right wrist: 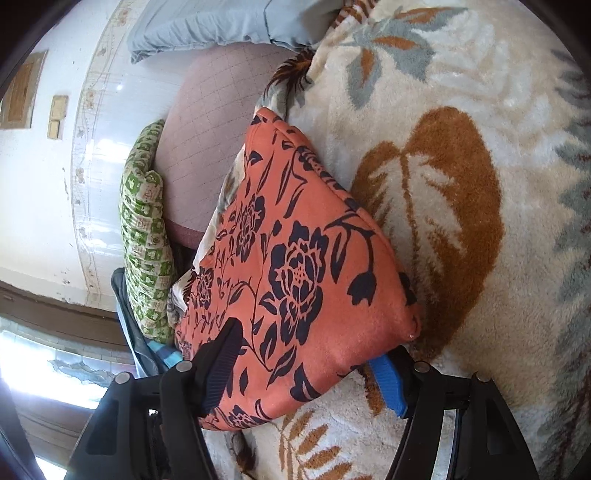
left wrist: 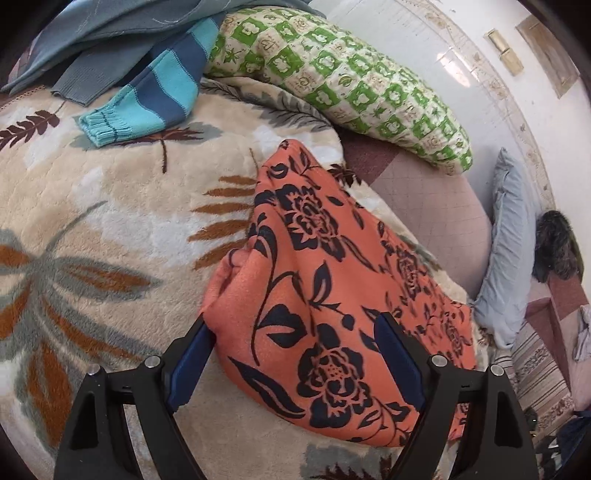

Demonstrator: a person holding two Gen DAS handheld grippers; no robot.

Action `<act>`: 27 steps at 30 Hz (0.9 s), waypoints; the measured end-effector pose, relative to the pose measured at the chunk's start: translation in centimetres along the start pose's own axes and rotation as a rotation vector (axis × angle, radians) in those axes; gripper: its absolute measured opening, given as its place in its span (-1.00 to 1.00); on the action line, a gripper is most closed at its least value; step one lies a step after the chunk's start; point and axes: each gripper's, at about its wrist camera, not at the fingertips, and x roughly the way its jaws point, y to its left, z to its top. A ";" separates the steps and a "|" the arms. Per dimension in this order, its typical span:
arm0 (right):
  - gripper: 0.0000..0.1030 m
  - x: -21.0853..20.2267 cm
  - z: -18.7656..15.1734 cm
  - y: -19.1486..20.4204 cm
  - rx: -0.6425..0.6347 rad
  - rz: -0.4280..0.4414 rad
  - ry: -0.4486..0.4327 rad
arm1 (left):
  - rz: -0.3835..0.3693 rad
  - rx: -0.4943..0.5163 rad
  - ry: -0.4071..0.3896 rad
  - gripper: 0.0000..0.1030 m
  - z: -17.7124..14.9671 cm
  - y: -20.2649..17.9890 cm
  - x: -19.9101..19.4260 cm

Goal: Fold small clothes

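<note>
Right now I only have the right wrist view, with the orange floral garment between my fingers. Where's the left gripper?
Observer: The left gripper is open, with the near end of the orange floral garment between its fingers.
Operator: Any more clothes nearby?
Observer: A blue striped sleeve lies beyond the garment and apart from it, with its cuff on the leaf-print blanket.
Operator: Anything on the sleeve?
Observer: A grey-blue garment is piled over its upper part.

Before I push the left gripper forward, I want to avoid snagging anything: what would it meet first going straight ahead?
The orange floral garment. It already lies between the open left gripper fingers, on the leaf-patterned blanket. Depth is unclear, so it may already be touching.
</note>
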 end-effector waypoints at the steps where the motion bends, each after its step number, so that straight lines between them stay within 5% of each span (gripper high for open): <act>1: 0.24 0.2 0.1 0.6 -0.048 -0.019 -0.012 | 0.006 -0.006 0.012 0.68 0.0 0.1 0.1; 6: -0.19 2.4 0.5 2.5 -0.222 -0.162 0.002 | -0.036 -0.015 -0.001 0.67 0.0 0.5 -0.5; 13: -0.05 3.1 1.5 1.2 -0.111 -0.106 -0.007 | -0.008 -0.031 0.021 0.64 0.0 0.8 0.1; 17: 0.00 3.5 1.2 1.9 -0.153 -0.118 -0.026 | -0.032 -0.032 -0.007 0.60 -0.1 0.7 -0.1; 19: -0.01 3.7 1.2 2.3 -0.179 -0.122 -0.031 | -0.008 -0.010 -0.029 0.07 0.0 0.5 -0.1; 21: -0.14 3.7 1.2 2.5 -0.191 -0.141 -0.038 | 0.016 0.034 -0.041 -0.23 0.1 0.2 -0.1; 27: -0.45 3.6 1.1 3.2 -0.219 -0.146 -0.059 | 0.012 0.086 -0.055 -0.46 0.2 -0.1 -0.2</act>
